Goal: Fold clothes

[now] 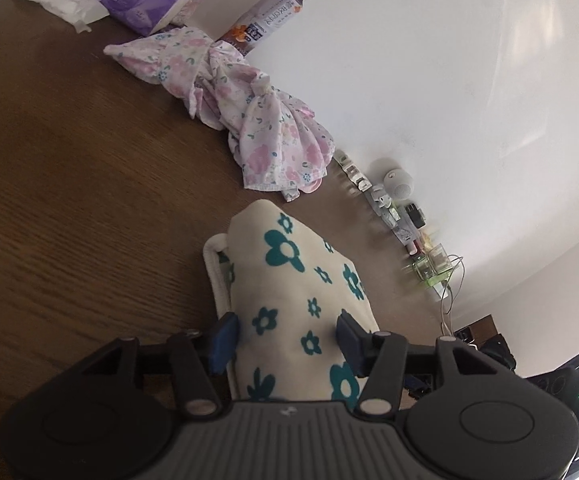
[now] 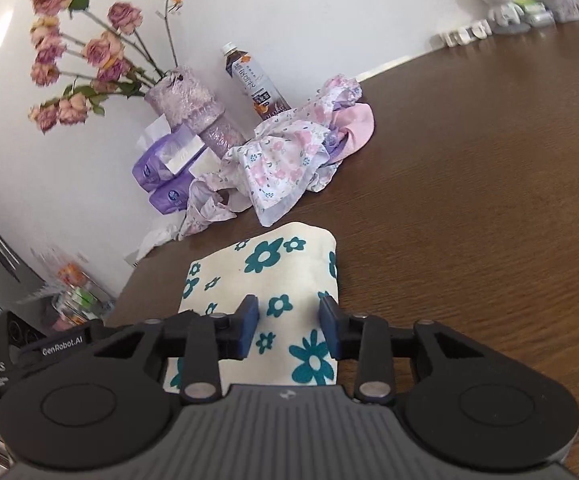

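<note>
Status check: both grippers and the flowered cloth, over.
Left gripper open, right gripper open, both over cream cloth with teal flowers, folded on table. Pink floral garment unfolded behind. Nothing blocking.

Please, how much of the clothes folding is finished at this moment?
Done: the cream cloth with teal flowers lies folded on the wooden table. In hand: nothing is gripped; the left gripper and right gripper are open over it. Left: the pink floral garment lies crumpled near the bottle.
</note>
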`<state>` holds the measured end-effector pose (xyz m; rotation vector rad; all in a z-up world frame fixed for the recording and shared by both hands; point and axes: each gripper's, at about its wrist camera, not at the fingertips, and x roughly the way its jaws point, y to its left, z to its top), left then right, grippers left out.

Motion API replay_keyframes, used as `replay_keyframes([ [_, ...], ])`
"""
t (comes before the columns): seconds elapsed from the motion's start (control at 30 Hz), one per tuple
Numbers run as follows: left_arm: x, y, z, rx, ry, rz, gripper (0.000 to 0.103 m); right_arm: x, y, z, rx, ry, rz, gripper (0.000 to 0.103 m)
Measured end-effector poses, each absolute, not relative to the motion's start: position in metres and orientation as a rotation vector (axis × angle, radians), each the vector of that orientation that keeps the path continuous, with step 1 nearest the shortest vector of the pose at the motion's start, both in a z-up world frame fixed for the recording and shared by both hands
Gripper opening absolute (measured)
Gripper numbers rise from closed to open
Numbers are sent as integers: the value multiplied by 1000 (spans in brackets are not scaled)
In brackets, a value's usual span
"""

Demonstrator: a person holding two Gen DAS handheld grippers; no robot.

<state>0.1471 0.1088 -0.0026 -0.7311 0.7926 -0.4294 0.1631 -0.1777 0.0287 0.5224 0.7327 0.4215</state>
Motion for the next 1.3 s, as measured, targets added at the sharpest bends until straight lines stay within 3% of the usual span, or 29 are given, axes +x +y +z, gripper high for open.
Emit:
replay_keyframes([
  [0.1, 134, 108, -1, -720, 798, -439, 52, 151, -184, 27, 529, 722, 442, 60],
  [0.2, 124, 104, -1, -698, 801, -441, 53, 151, -176, 20, 498, 754, 445, 59],
  [0.23, 122, 101, -1, -688, 800, -441, 53, 152, -174, 18, 493, 764, 447, 47],
  [0.27, 119, 99, -2, -672, 791, -438, 52, 151, -173, 17, 498, 762, 448, 41],
  [0.37, 112, 95, 0, -637, 767, -434, 49, 150, -170, 14, 508, 755, 452, 37],
  [0.53, 96, 96, 10, -612, 734, -437, 50, 137, -175, 22, 460, 737, 459, 51],
  [0.6, 90, 96, 14, -601, 721, -438, 50, 127, -175, 26, 417, 706, 462, 51],
  [0.67, 85, 94, 16, -574, 714, -443, 50, 122, -172, 26, 386, 684, 472, 42],
  [0.7, 83, 91, 16, -557, 713, -447, 50, 122, -170, 25, 377, 684, 479, 30],
  [0.77, 82, 87, 15, -535, 716, -444, 50, 123, -167, 23, 357, 684, 493, 30],
  [0.87, 80, 91, 13, -568, 724, -440, 50, 127, -171, 27, 368, 677, 499, 39],
  [0.93, 79, 95, 14, -589, 723, -441, 50, 133, -177, 31, 385, 665, 502, 64],
  [0.97, 79, 96, 15, -592, 724, -438, 50, 136, -178, 32, 391, 662, 502, 68],
  [1.03, 78, 94, 15, -580, 723, -436, 50, 144, -175, 31, 391, 672, 496, 67],
  [1.07, 77, 92, 16, -570, 722, -433, 50, 146, -174, 30, 392, 677, 493, 60],
  [1.1, 75, 90, 16, -557, 718, -429, 49, 146, -173, 29, 395, 682, 491, 34],
  [1.13, 74, 89, 16, -548, 714, -426, 49, 145, -173, 27, 398, 687, 489, 35],
  [1.2, 71, 87, 16, -524, 709, -419, 38, 144, -171, 25, 403, 696, 484, 38],
  [1.3, 67, 86, 16, -506, 711, -438, 30, 137, -182, 25, 433, 699, 492, 53],
])
